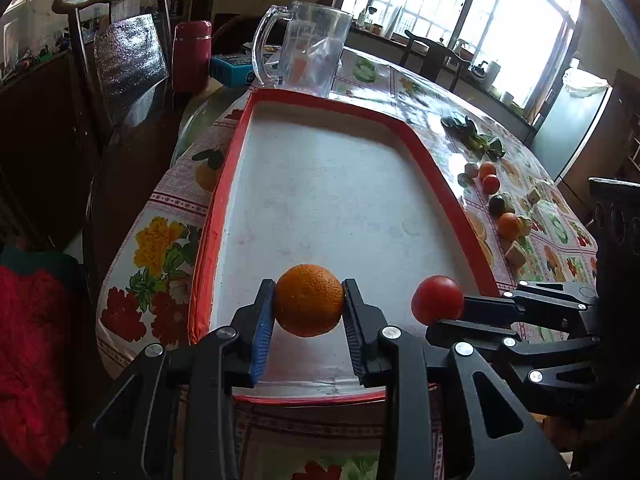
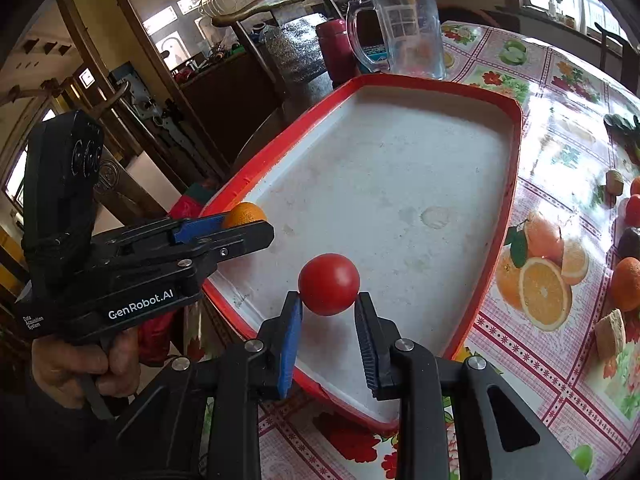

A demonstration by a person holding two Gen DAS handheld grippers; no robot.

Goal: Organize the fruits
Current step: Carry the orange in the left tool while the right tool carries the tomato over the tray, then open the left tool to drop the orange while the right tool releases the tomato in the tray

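My left gripper (image 1: 308,300) is shut on an orange (image 1: 308,305), held just above the near end of a white tray with a red rim (image 1: 236,152). My right gripper (image 2: 328,300) is shut on a red tomato (image 2: 329,289) over the same tray (image 2: 516,184), to the right of the orange. In the left wrist view the tomato (image 1: 437,299) shows at the tips of the right gripper. In the right wrist view the orange (image 2: 244,214) peeks out between the left gripper's fingers.
A row of fruits and small items (image 1: 498,200) lies on the flowered tablecloth right of the tray, with leafy greens (image 1: 476,136) beyond. A clear glass jug (image 1: 308,52) stands at the tray's far end, a red flask (image 1: 191,56) and a chair (image 1: 120,60) to the left.
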